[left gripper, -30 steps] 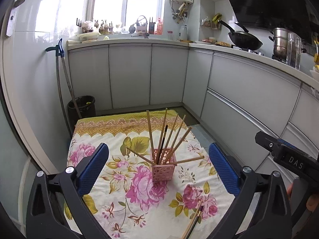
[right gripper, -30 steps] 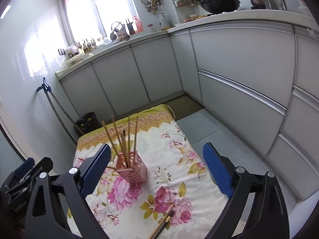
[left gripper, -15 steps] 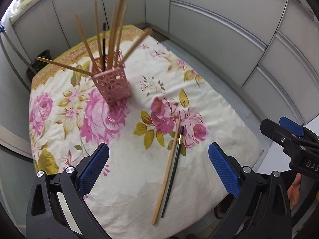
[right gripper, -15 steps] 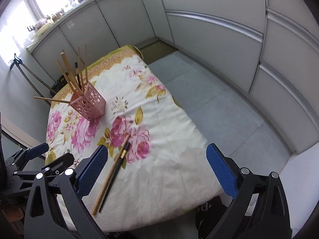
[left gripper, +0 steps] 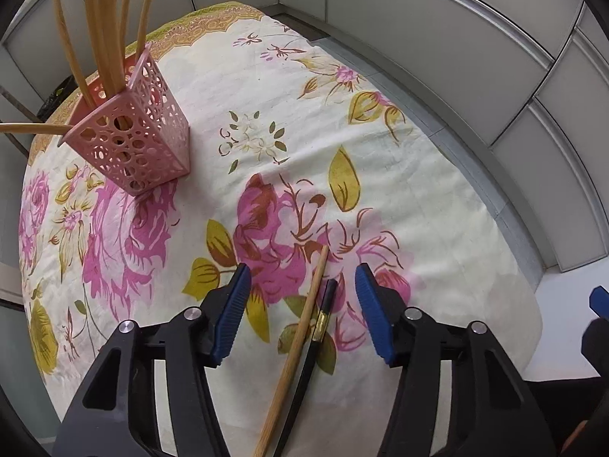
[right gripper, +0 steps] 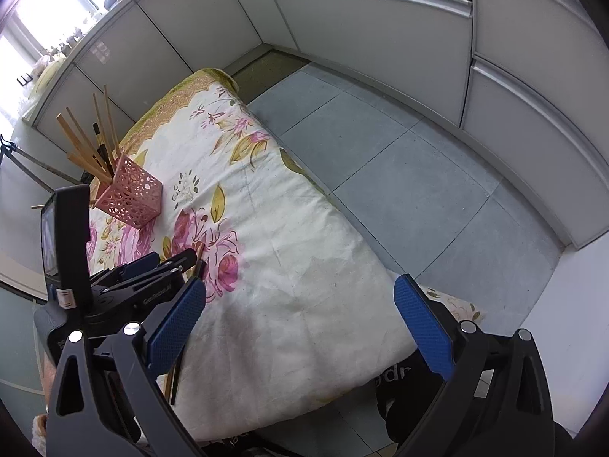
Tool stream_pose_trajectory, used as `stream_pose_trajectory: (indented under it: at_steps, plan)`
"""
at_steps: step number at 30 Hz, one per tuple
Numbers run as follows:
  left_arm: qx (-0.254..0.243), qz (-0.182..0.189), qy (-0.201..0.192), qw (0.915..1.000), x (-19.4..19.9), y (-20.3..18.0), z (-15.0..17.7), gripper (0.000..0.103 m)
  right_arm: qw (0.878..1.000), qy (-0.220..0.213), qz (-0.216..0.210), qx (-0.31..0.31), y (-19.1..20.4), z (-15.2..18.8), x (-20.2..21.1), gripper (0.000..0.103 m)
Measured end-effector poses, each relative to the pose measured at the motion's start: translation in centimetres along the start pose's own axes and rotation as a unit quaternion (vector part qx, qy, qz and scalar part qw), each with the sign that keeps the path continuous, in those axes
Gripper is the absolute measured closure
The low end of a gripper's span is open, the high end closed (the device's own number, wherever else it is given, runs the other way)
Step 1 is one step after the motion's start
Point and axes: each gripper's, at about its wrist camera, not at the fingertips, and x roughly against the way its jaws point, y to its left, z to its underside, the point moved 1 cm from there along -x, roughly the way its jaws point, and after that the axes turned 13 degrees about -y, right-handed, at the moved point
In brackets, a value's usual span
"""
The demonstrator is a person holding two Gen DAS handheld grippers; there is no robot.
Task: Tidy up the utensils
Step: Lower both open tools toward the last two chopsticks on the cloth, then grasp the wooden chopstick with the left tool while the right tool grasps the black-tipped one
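Two loose chopsticks lie side by side on the floral tablecloth (left gripper: pixel 437 205): a wooden chopstick (left gripper: pixel 300 342) and a black chopstick (left gripper: pixel 321 323) with a gold band. My left gripper (left gripper: pixel 302 278) points steeply down over them. Its jaws are closing with both sticks between the blue pads (left gripper: pixel 232 312), and neither pad touches them. A pink perforated holder (left gripper: pixel 141 141) with several chopsticks stands at the far left. My right gripper (right gripper: pixel 300 285) hangs open over bare cloth near the table's front edge. The left gripper (right gripper: pixel 167 266) shows there over the stick tips.
Grey cabinet fronts (right gripper: pixel 380 38) run along the far and right sides. A grey tiled floor (right gripper: pixel 399 175) lies to the right of the table. The cloth (right gripper: pixel 304 251) drops off at the right and near edges. The holder (right gripper: pixel 131 196) stands at the cloth's left.
Both grippers have come down toward the table and tipped downward. The left one now straddles the two loose chopsticks and its jaws have narrowed. The right one stays wide open.
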Motion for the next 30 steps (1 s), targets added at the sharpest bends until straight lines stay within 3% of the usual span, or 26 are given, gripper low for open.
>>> stream_pose_trajectory:
  at_steps: [6, 7, 14, 16, 18, 21, 23, 24, 28, 29, 30]
  plan:
    - [0.011, -0.024, 0.017, 0.9995, -2.0, 0.9, 0.0, 0.052, 1.0, 0.008, -0.007, -0.005, -0.3, -0.2, -0.2, 0.007]
    - [0.013, -0.029, 0.024, 0.9992, -2.3, 1.3, 0.3, 0.06, 1.0, 0.01, -0.008, -0.004, -0.2, -0.1, -0.2, 0.007]
    - [0.09, -0.002, 0.042, 0.9951, -1.8, 5.9, 2.0, 0.072, 1.0, 0.021, -0.012, 0.006, 0.4, 0.2, -0.5, 0.007]
    - [0.089, -0.004, 0.052, 0.9947, -1.4, 6.9, 2.5, 0.085, 1.0, 0.024, -0.011, 0.014, 0.9, 0.5, -0.7, 0.007]
    - [0.083, -0.002, 0.058, 0.9949, -1.2, 7.6, 2.8, 0.089, 0.999, 0.029, -0.012, 0.023, 1.5, 0.6, -0.9, 0.007]
    - [0.093, 0.018, 0.077, 0.9926, -1.3, 8.5, 2.5, 0.089, 0.999, 0.039, -0.013, 0.034, 2.7, 0.9, -1.4, 0.007]
    - [0.11, 0.03, 0.088, 0.9895, -1.7, 8.8, 2.0, 0.079, 0.998, 0.037, -0.004, 0.044, 3.7, 1.0, -1.8, 0.007]
    - [0.107, 0.035, 0.09, 0.9895, -2.1, 8.7, 1.7, 0.069, 0.998, 0.037, 0.001, 0.05, 4.2, 1.0, -2.0, 0.007]
    - [0.052, -0.002, 0.073, 0.996, -2.6, 7.1, 0.9, 0.067, 0.997, 0.062, 0.007, 0.051, 5.7, 1.2, -3.8, 0.007]
    - [0.053, 0.003, 0.069, 0.9962, -2.5, 7.0, 0.9, 0.072, 0.997, 0.066, 0.01, 0.049, 6.0, 1.2, -4.2, 0.007]
    - [0.049, 0.002, 0.064, 0.9968, -2.2, 6.9, 1.1, 0.095, 0.996, 0.069, 0.012, 0.047, 6.3, 1.2, -4.5, 0.007]
